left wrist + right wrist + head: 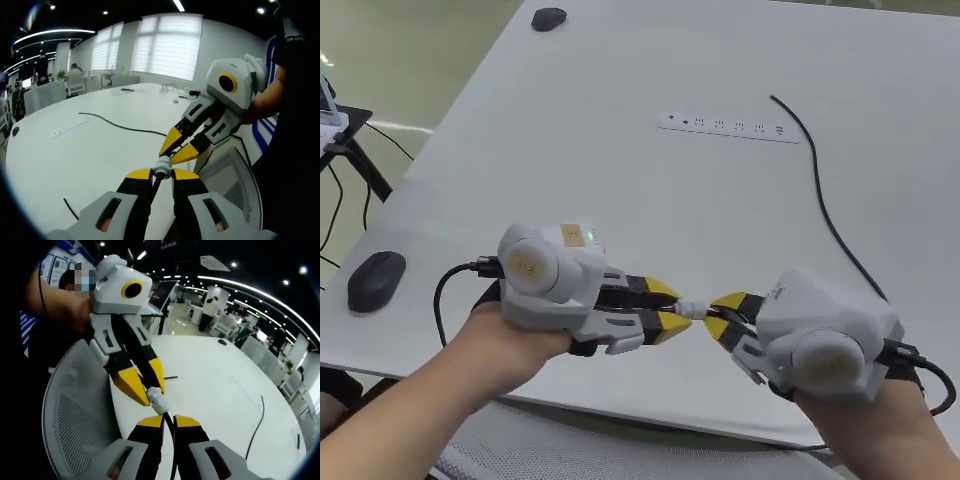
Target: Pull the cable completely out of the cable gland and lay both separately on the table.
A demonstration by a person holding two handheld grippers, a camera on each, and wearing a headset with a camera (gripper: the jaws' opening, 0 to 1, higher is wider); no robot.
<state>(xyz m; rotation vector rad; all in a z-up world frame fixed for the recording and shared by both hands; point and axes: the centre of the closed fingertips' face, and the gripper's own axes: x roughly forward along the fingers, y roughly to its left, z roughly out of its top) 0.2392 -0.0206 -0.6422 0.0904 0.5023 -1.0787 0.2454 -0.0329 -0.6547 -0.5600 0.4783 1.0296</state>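
We hover over a broad white bench (620, 200).
Left tongs (682, 306) pinch the white plastic gland (696, 310); facing right tongs (713, 313) pinch its black cable (168, 419).

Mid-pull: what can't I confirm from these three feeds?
- How far the thin black cable reaches inside the small white cable gland: the gland's body hides it in every view.
- The cable's ends: hidden between the jaws of the right gripper in the right gripper view, and of the left gripper in the left gripper view.
- Head view: the gland is too small between the yellow tips to judge the grip.
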